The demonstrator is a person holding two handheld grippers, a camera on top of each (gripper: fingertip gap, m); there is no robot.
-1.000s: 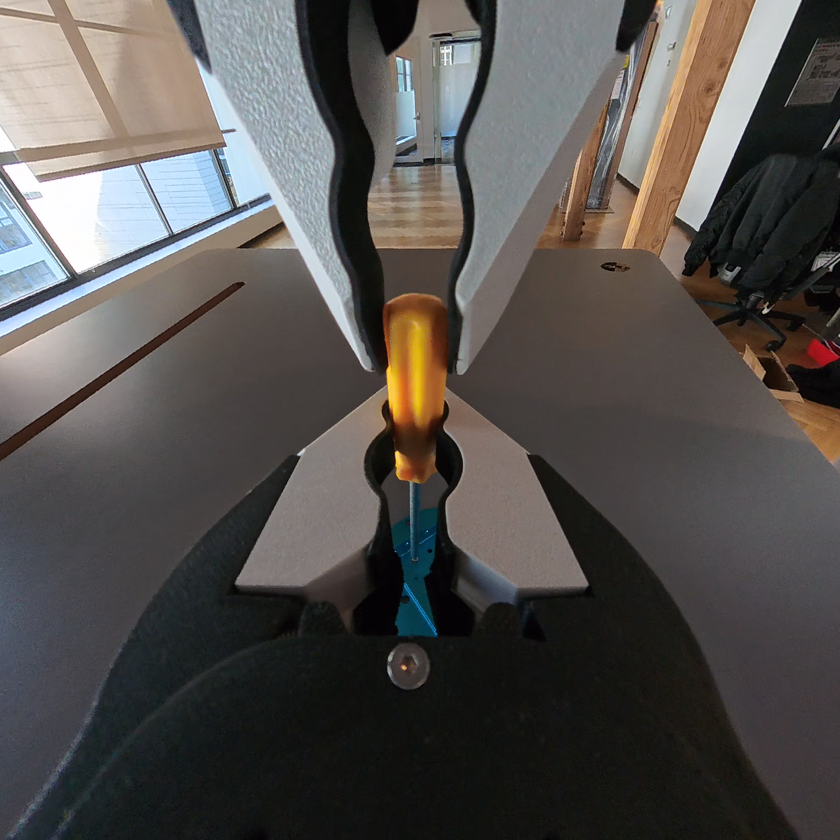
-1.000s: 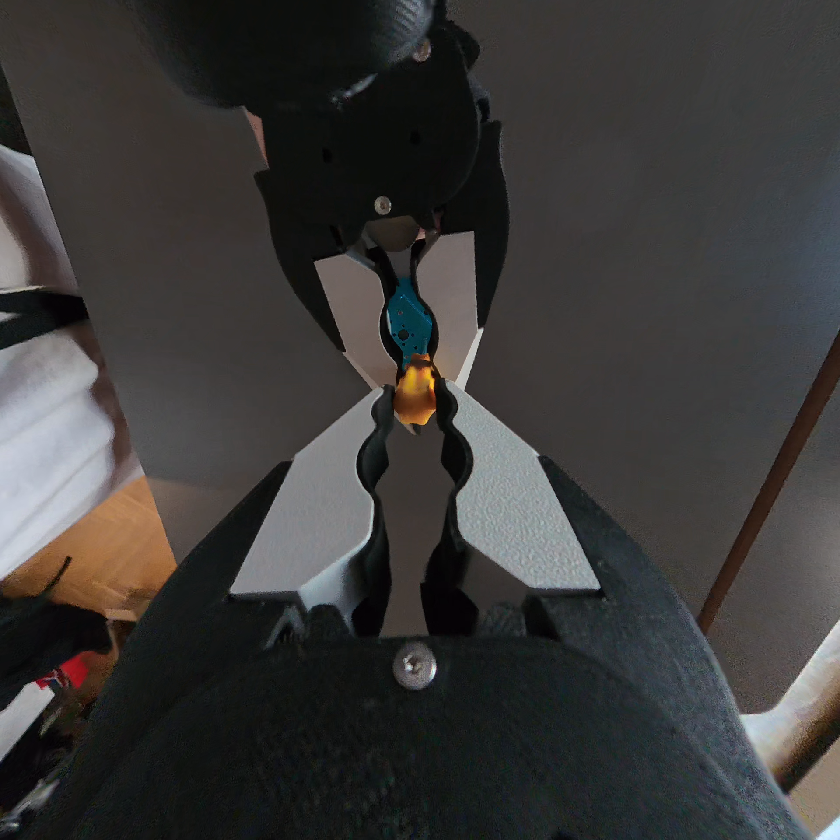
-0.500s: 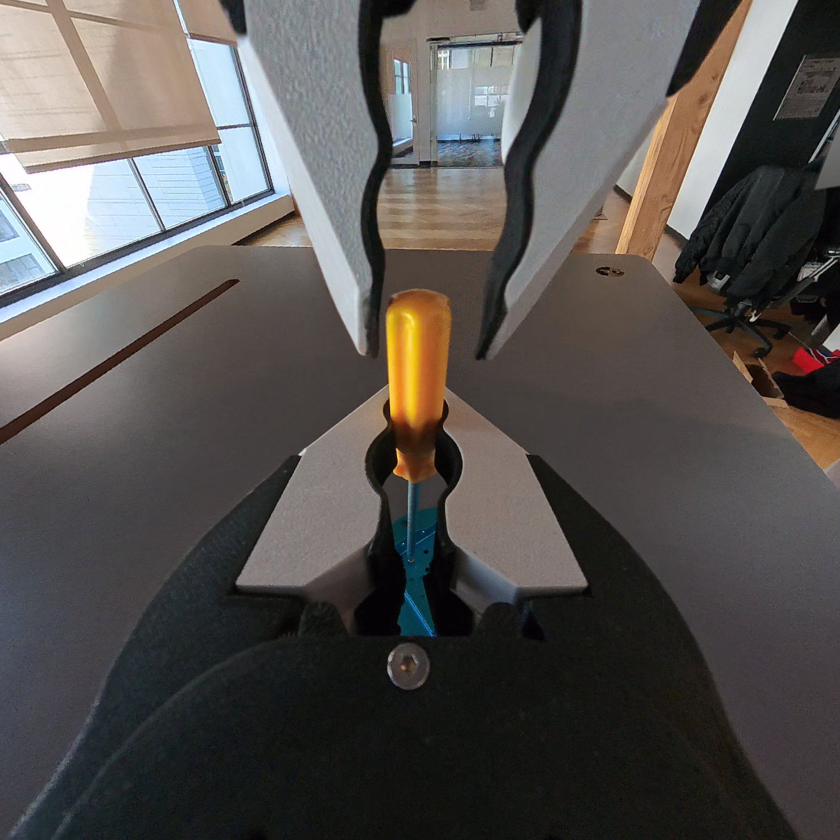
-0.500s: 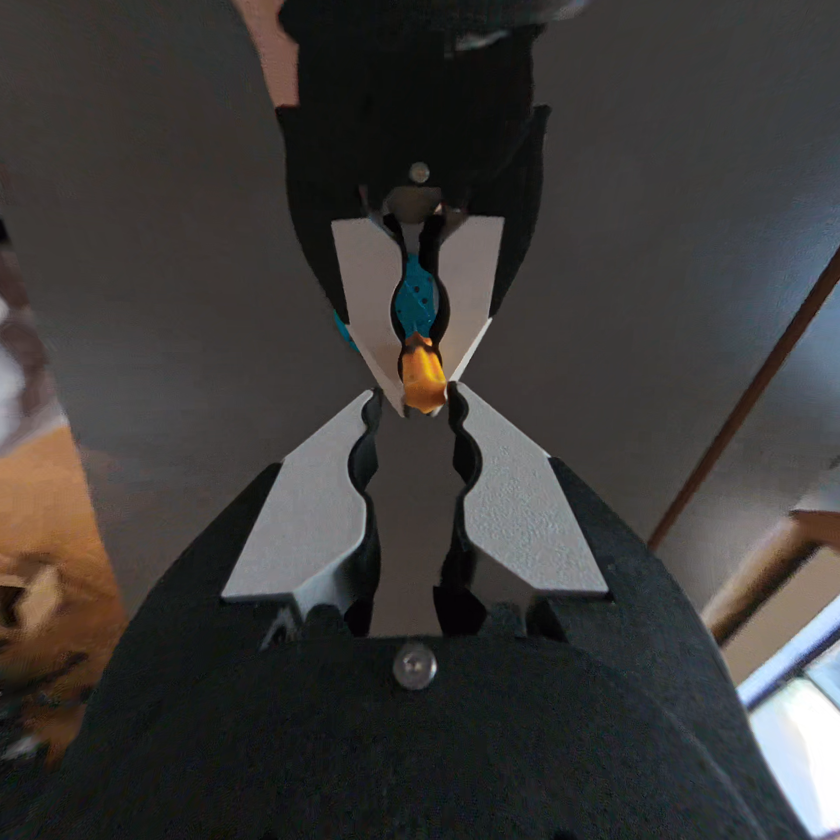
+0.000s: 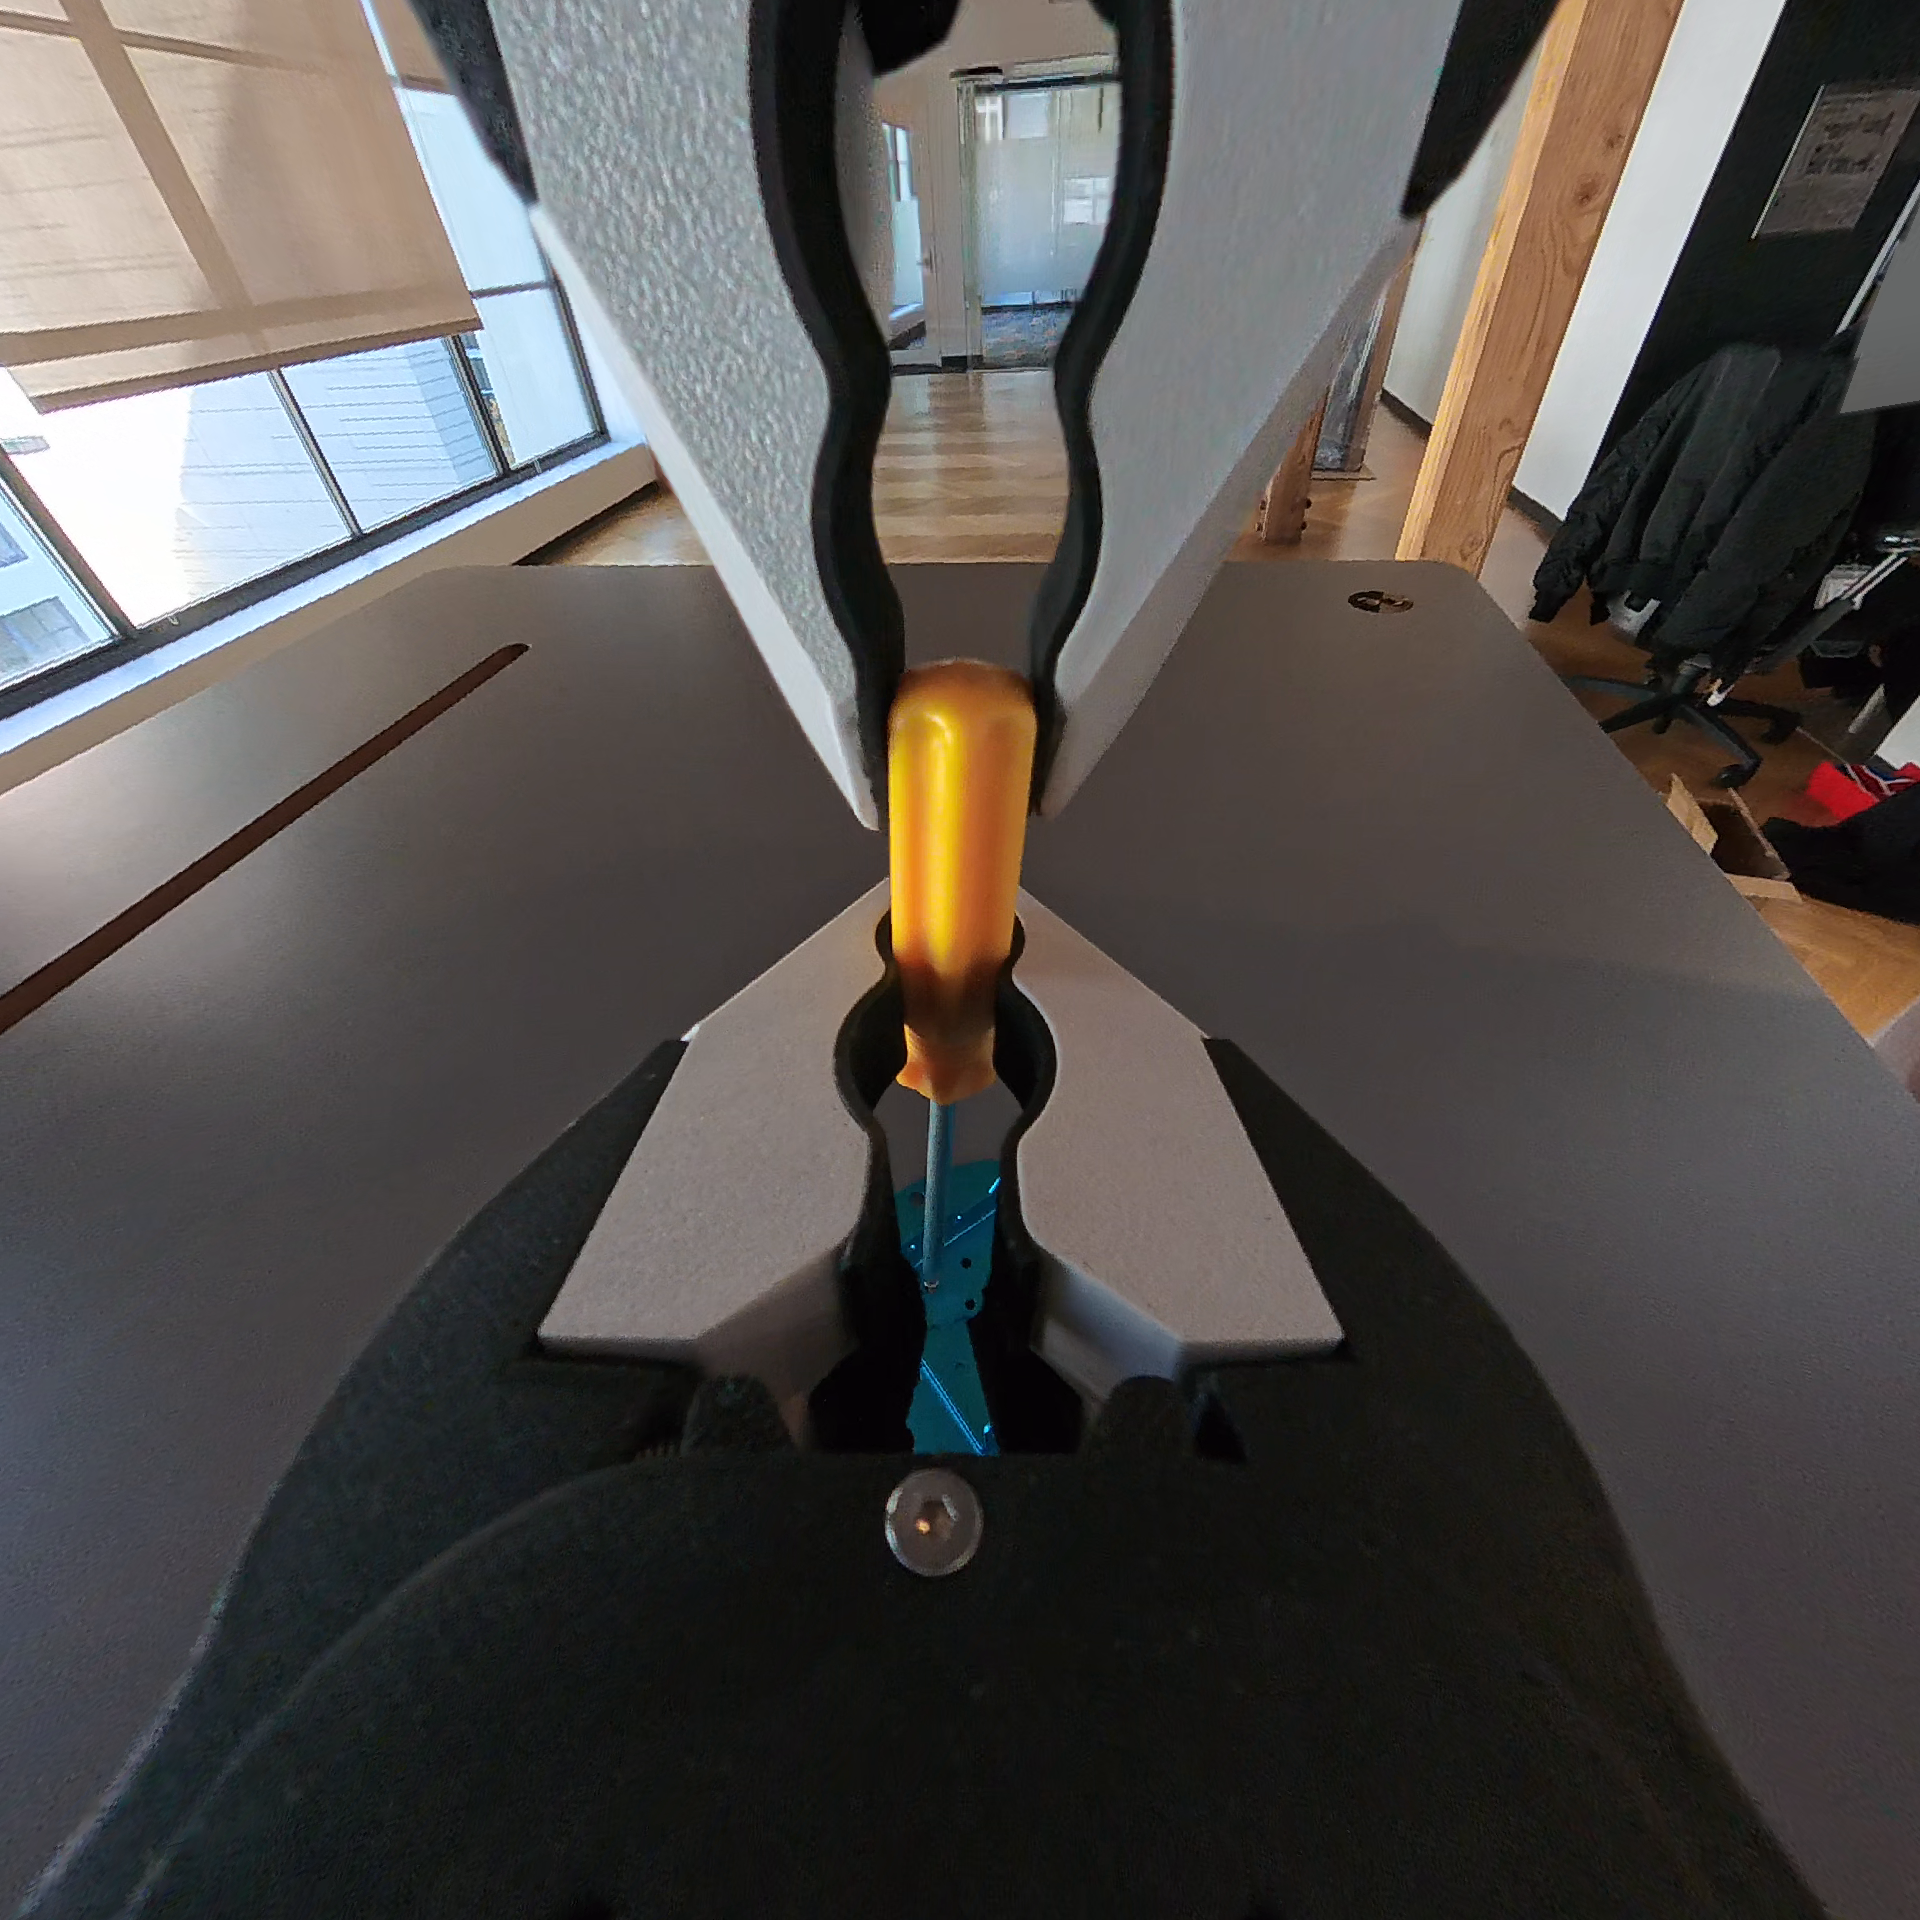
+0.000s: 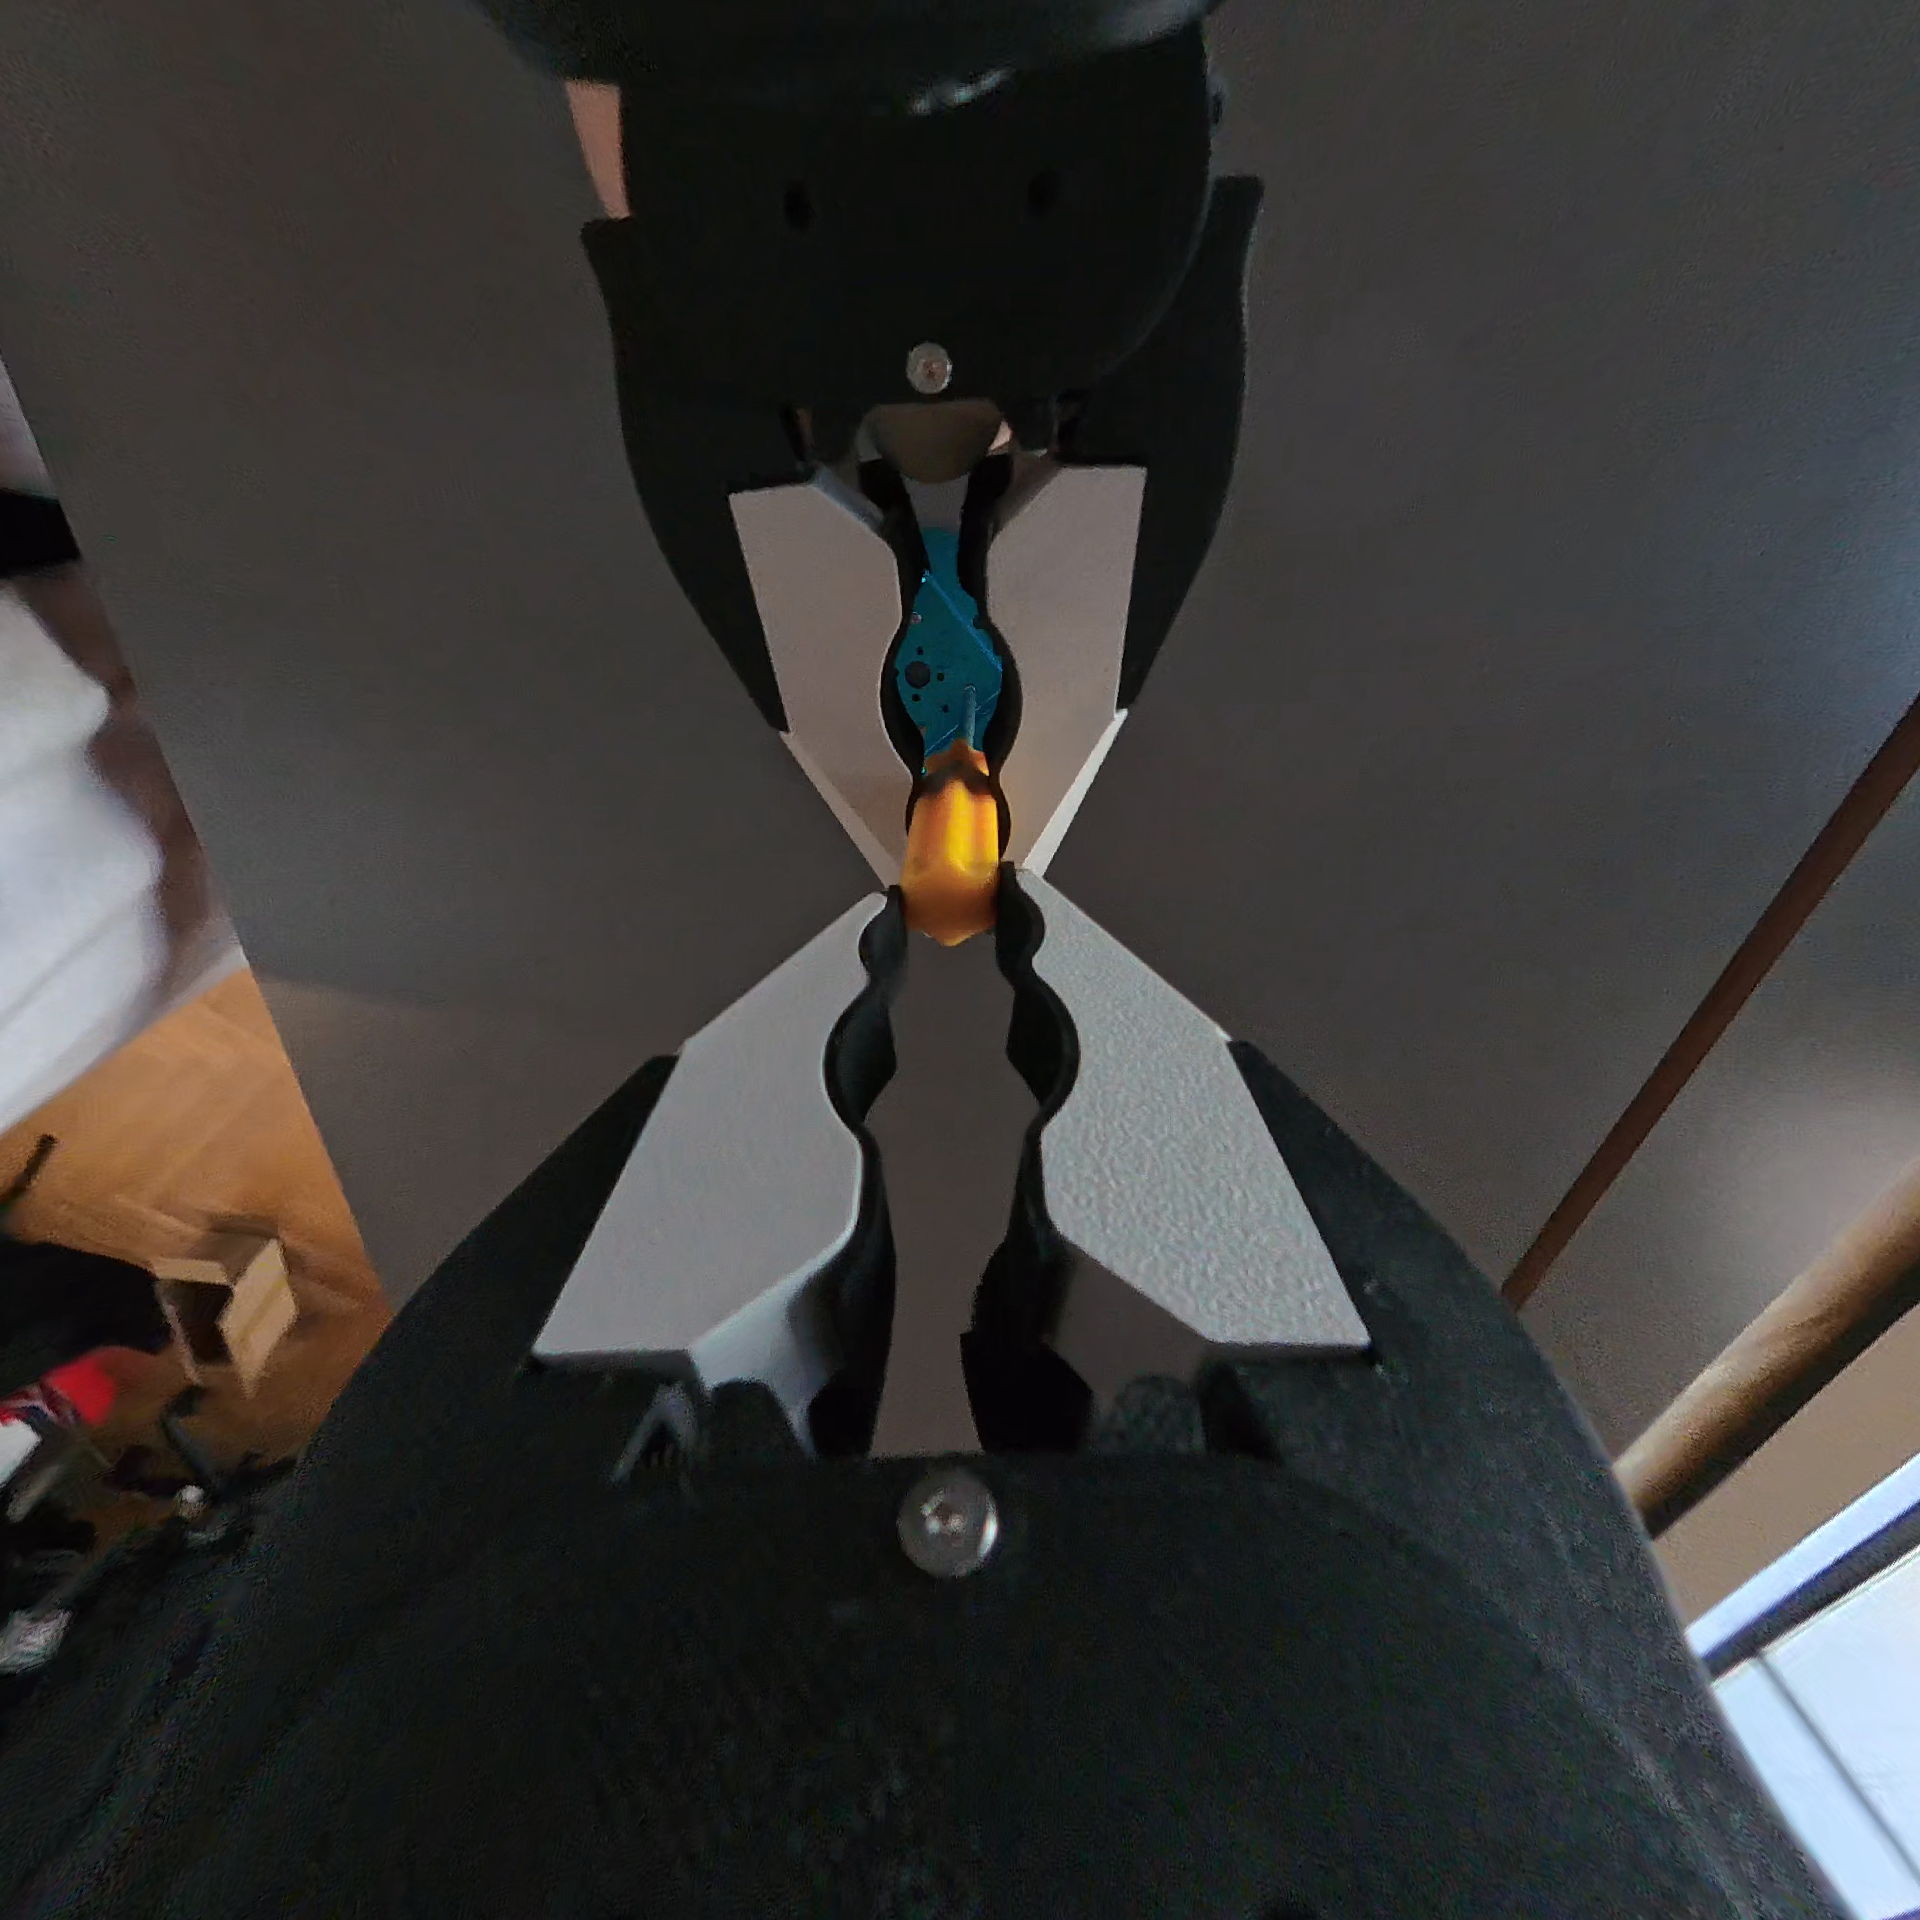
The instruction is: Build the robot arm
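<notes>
A screwdriver with an amber handle (image 5: 961, 883) stands upright, its thin shaft (image 5: 938, 1195) set tip-down on a small blue metal part (image 5: 951, 1340) with holes. My left gripper (image 5: 951, 925) is shut on the blue part, which sits deep between its jaws above the grey table (image 5: 416, 935). The handle rises through the gap at its fingertips. My right gripper (image 5: 961, 748) comes down from above and is shut on the top of the handle. In the right wrist view, the right gripper (image 6: 951, 904) clamps the handle (image 6: 951, 883), with the left gripper (image 6: 958, 868) and blue part (image 6: 940, 665) beyond it.
The table has a long slot (image 5: 260, 810) at the left and a round grommet hole (image 5: 1377, 601) at the far right. Beyond it stand wooden posts (image 5: 1517, 260), a chair draped with black jackets (image 5: 1714, 499) and a cardboard box (image 5: 1725, 831). Windows run along the left.
My right gripper was shut on the handle, opened and lifted off it half a second ago, and has closed on the handle's top again. The left gripper stays still.
</notes>
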